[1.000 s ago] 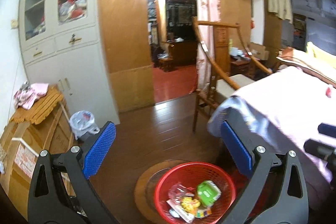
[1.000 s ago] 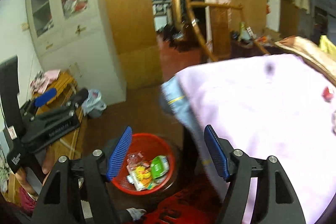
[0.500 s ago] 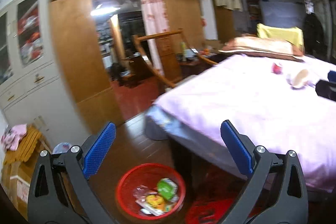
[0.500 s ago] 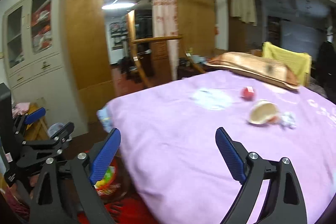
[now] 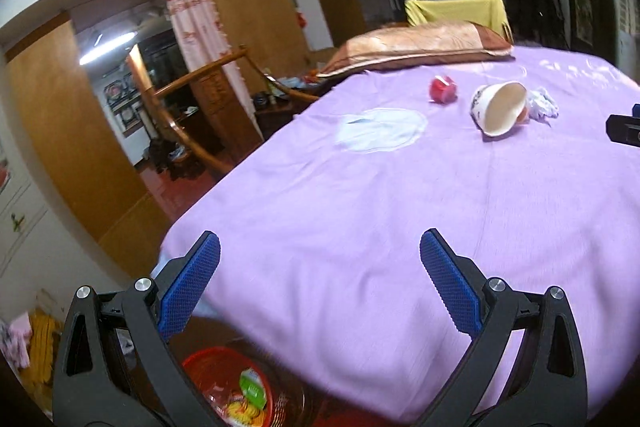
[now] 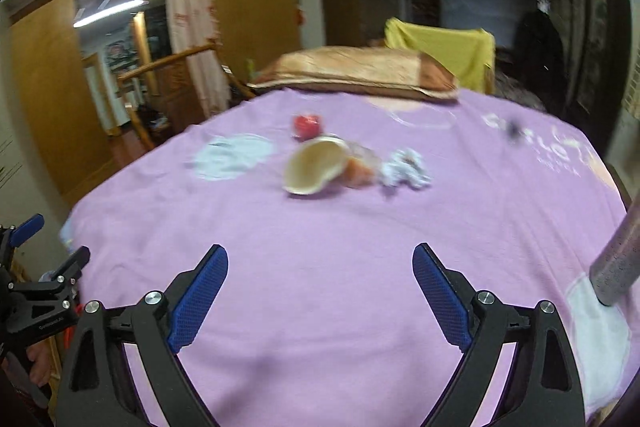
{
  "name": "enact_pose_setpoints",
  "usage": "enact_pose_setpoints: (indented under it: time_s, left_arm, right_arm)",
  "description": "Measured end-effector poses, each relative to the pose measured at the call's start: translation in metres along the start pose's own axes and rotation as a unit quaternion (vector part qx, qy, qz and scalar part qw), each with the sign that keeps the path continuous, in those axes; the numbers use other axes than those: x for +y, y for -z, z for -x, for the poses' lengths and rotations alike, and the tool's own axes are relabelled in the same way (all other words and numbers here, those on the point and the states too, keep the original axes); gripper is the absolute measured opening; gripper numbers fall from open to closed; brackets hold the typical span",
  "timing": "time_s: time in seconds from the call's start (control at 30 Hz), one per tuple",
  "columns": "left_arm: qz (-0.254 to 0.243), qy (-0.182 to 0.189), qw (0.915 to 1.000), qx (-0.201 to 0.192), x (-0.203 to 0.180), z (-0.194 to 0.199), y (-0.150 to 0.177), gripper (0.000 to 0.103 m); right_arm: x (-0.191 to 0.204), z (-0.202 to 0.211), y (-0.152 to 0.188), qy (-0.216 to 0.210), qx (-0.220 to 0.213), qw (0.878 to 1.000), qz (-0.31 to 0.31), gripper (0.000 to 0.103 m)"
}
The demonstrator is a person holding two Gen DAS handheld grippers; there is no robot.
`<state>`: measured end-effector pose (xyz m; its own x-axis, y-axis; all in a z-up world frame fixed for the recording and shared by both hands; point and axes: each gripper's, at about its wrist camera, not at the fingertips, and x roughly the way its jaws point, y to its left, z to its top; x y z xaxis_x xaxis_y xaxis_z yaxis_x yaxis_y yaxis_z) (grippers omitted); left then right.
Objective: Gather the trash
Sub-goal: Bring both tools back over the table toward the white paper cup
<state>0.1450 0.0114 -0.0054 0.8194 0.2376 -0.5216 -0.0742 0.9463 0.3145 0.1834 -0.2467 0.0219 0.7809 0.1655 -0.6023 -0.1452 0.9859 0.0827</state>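
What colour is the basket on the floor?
Red. The basket shows best in the left wrist view, at the bottom, beside the bed.

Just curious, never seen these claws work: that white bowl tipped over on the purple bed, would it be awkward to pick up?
Probably easy. The paper bowl looks thin-walled and light, so a hard squeeze may crumple it. Lying on its side with a round rim, it could roll if nudged, though the soft bedspread should slow it.

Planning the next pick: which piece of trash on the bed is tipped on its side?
The paper bowl, mouth facing sideways, between the red cup and crumpled tissue.
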Motion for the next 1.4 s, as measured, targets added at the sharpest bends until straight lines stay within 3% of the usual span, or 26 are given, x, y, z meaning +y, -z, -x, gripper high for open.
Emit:
enact_pose_setpoints:
  time_s: [0.33, 0.4, 0.63, 0.9, 1.2, 1.4]
  left_arm:
    - [-0.045, 0.020, 0.9988, 0.006, -0.049, -0.050, -0.046, 0.096]
    - [-0.054, 0.021, 0.9983, -0.001, -0.059, -0.056, -0.058, 0.096]
    - [-0.089, 0.043, 0.9947, -0.029, -0.102, -0.069, -0.097, 0.096]
    - [-0.124, 0.068, 0.9879, -0.062, -0.150, -0.071, -0.125, 0.096]
    - [-0.112, 0.095, 0.9876, -0.054, -0.190, -0.102, -0.153, 0.096]
    - [-0.094, 0.104, 0.9895, -0.035, -0.200, -0.130, -0.152, 0.096]
  right_arm:
    - [-0.055, -0.043, 0.008, 0.031, 0.042, 0.996, -0.070, 0.092]
    - [-0.062, -0.047, 0.010, 0.021, 0.051, 0.995, -0.087, 0.092]
    - [-0.065, -0.051, 0.012, 0.039, 0.056, 0.994, -0.085, 0.095]
    - [-0.064, -0.056, 0.014, 0.033, 0.072, 0.993, -0.087, 0.096]
    - [-0.073, -0.059, 0.015, 0.020, 0.084, 0.989, -0.120, 0.096]
    - [-0.072, -0.061, 0.017, 0.023, 0.087, 0.989, -0.120, 0.096]
